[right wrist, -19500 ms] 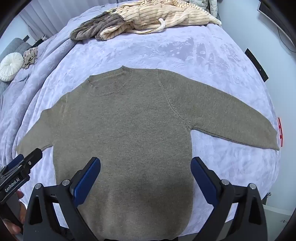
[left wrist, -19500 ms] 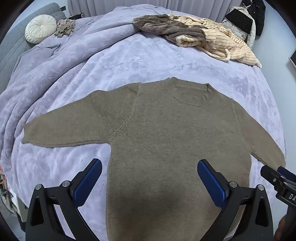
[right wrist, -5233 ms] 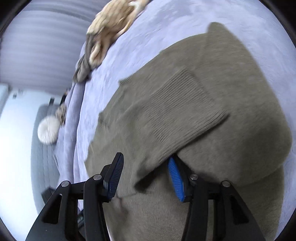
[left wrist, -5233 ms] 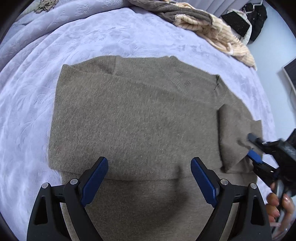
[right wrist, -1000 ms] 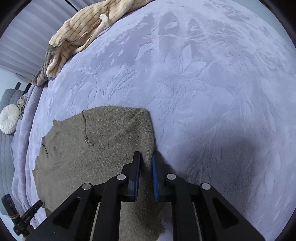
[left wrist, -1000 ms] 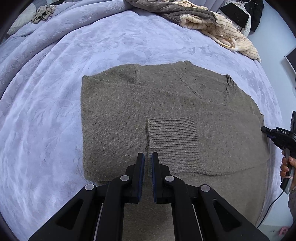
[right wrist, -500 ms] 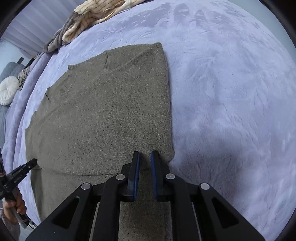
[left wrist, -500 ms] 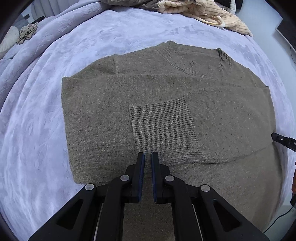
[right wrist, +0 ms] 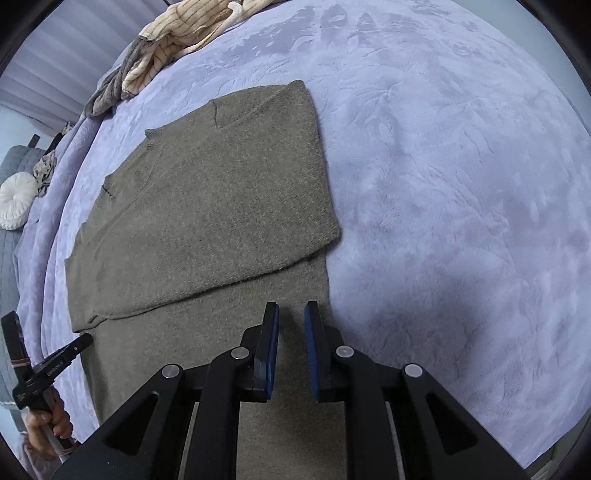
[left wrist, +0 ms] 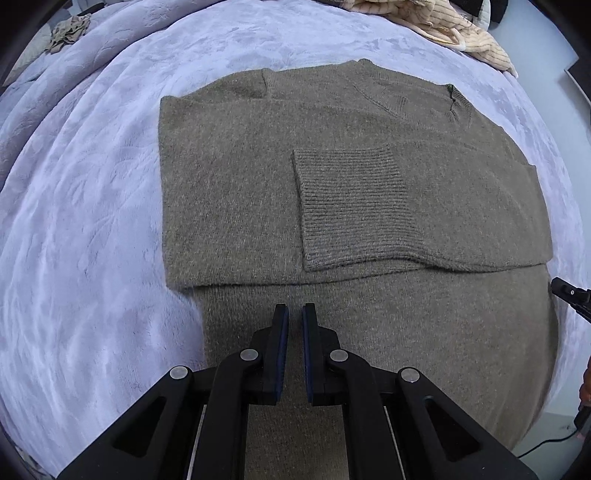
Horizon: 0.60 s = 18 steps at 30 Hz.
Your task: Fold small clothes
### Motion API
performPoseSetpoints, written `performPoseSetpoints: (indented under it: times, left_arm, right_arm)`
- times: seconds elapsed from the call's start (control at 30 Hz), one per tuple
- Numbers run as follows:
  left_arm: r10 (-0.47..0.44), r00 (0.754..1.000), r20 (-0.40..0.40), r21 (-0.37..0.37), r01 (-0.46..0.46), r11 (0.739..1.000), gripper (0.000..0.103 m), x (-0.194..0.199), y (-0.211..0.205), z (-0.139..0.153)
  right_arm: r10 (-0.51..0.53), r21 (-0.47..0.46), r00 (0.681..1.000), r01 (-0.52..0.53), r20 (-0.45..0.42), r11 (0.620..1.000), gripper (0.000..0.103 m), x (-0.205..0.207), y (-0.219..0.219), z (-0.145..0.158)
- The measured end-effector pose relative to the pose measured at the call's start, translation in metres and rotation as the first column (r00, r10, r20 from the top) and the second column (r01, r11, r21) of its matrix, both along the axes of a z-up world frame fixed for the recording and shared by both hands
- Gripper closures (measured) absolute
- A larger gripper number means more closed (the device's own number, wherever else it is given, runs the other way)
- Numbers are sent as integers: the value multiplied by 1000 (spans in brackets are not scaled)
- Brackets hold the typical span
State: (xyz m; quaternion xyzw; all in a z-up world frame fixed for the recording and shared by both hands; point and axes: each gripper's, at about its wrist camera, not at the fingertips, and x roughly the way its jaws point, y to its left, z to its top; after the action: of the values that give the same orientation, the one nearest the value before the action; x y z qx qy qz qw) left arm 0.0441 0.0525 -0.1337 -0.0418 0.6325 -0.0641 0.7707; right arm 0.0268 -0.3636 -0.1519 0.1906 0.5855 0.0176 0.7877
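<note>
1. The left hand-held gripper [left wrist: 295, 314] pointed steeply down over the lower body of the olive sweater [left wrist: 236, 177], its blue pads nearly together with nothing between them, as they had been a second before.
2. The right hand-held gripper [right wrist: 291, 312] hung above the sweater's right edge near the hem; its jaws stood a narrow gap apart and had just been opening a little, with no cloth between the pads.
3. Nineteen seconds earlier both hand-held grippers had stood wide open over a sweater spread flat with both sleeves stretched out to the sides.
4. Now both sleeves were folded in across the chest, and the ribbed cuff [left wrist: 354, 206] lay flat on the middle of the sweater, just ahead of the left hand-held gripper.
5. Five seconds earlier the right hand-held gripper had been carrying that cuff; now the cuff lay on the sweater, apart from both.
6. Over the last second the right wrist view had shifted from the sweater's far shoulder corner back toward the hem, while the left wrist view had closed in slightly.
7. The sweater lay on the lavender bedspread [right wrist: 443, 184], neckline away from the person.
8. A pile of striped cream clothes [right wrist: 177, 33] lay at the far edge of the bed, well apart.
</note>
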Motion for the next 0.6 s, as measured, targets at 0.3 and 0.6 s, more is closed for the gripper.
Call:
performPoseSetpoints:
  times: [0.3, 0.6]
  left_arm:
    - [3, 1000, -5, 3, -3, 1000, 95, -3, -3, 1]
    - [13, 1000, -5, -3, -13, 1000, 95, -3, -2, 0]
  right_arm:
    - [35, 21, 999, -35, -6, 999, 87, 1, 26, -1]
    - [94, 39, 996, -93, -14, 995, 80, 4, 50, -4]
